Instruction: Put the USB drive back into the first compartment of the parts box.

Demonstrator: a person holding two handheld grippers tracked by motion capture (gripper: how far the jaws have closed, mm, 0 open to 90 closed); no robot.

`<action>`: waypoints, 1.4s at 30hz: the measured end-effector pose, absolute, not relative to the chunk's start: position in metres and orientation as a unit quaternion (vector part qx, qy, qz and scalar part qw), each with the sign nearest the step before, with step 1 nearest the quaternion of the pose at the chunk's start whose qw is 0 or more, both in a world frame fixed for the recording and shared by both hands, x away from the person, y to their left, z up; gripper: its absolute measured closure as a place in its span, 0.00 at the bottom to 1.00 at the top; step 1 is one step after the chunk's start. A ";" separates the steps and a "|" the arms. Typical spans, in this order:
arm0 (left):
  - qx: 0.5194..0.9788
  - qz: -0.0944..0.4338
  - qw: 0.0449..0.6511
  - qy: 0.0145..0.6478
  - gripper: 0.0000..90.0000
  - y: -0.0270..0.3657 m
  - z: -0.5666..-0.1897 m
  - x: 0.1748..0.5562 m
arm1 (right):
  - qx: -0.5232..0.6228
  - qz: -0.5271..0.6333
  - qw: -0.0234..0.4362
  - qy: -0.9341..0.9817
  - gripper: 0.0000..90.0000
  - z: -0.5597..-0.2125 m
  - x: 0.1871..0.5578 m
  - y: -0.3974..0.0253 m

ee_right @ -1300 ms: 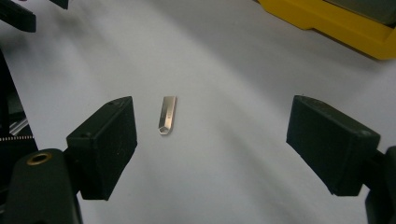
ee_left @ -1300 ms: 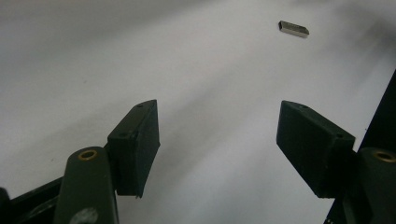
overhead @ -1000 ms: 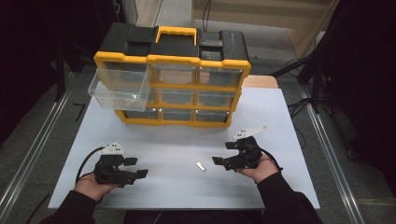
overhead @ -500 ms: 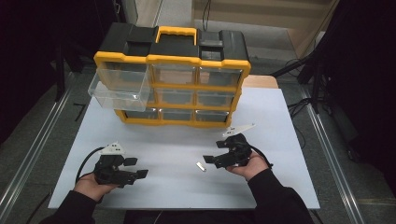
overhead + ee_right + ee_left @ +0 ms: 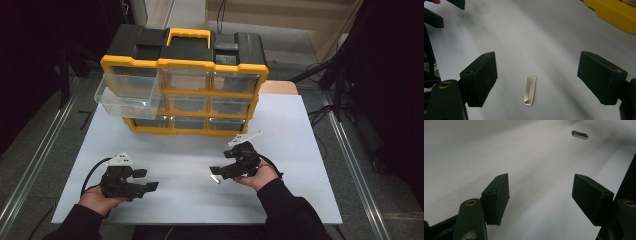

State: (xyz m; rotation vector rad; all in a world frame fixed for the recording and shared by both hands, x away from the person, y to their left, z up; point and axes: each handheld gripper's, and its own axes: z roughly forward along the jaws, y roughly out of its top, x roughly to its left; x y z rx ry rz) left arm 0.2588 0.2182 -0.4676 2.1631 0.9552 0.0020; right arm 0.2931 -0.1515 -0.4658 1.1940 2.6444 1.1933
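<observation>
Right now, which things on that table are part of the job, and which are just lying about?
Part of the job:
- small metal piece, between the right tool's open jaws
- organizer's pulled-out clear drawer, probably

Lying about:
- left tool, open, idle
- shut drawers

The table (image 5: 300,130) was viewed from above and forward. Each gripper view was held low and close over the white surface; the small metal piece (image 5: 530,94) was shared by all three views.

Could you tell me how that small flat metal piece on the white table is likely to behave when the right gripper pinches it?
The metal piece looks thin and rigid, so probably stiff and light. Lying flat on the smooth table, it may slide rather than roll. Its shiny surface could slip between the right gripper pads.
</observation>
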 end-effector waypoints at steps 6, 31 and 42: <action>0.847 0.001 0.379 0.373 0.35 0.219 -0.467 0.259 | 0.379 0.378 0.001 0.845 0.16 -0.466 0.295 -0.146; 0.847 -0.001 0.379 0.373 0.35 0.219 -0.467 0.258 | 0.364 0.327 -0.015 0.872 0.30 -0.498 0.283 -0.132; 0.847 0.000 0.375 0.376 0.35 0.218 -0.467 0.259 | 0.370 0.317 0.020 0.873 0.56 -0.500 0.271 -0.129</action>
